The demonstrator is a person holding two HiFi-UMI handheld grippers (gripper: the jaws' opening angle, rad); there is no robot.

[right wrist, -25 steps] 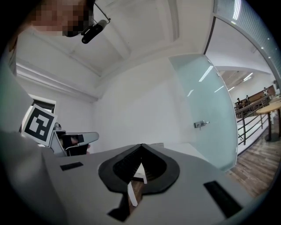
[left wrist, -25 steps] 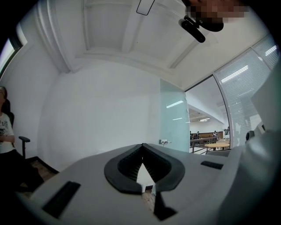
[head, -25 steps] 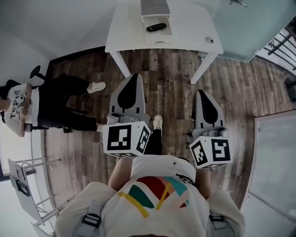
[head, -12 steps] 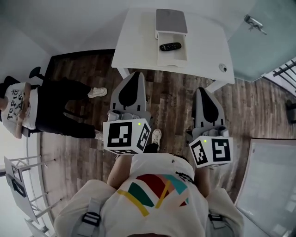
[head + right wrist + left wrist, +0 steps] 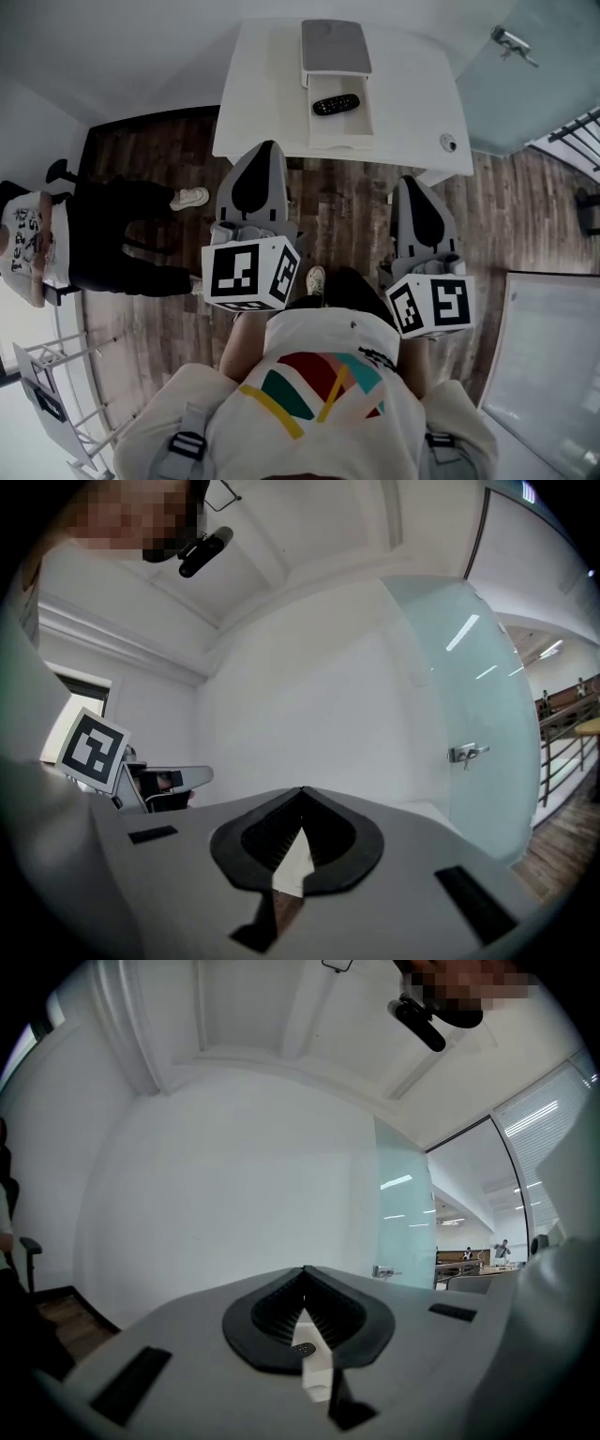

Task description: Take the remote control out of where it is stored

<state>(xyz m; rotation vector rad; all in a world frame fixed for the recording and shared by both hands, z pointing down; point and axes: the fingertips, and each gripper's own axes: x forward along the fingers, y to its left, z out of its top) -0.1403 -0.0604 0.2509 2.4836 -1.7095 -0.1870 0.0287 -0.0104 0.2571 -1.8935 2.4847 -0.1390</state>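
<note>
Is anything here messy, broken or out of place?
Nothing looks spilled or damaged. The one oddity is that the small drawer on the white table stands pulled open, with the black remote lying slightly crooked inside it.

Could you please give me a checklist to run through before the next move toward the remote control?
1. Drawer open: ok, it is pulled out on the white table.
2. Remote control exposed: ok, it lies alone in the drawer.
3. Jaws ready to grasp: not ok, left gripper and right gripper are both shut and empty.
4. Grippers at the drawer: not ok, neither reaches it.
5. Seated person clear of the path: ok, off to the left.
</note>
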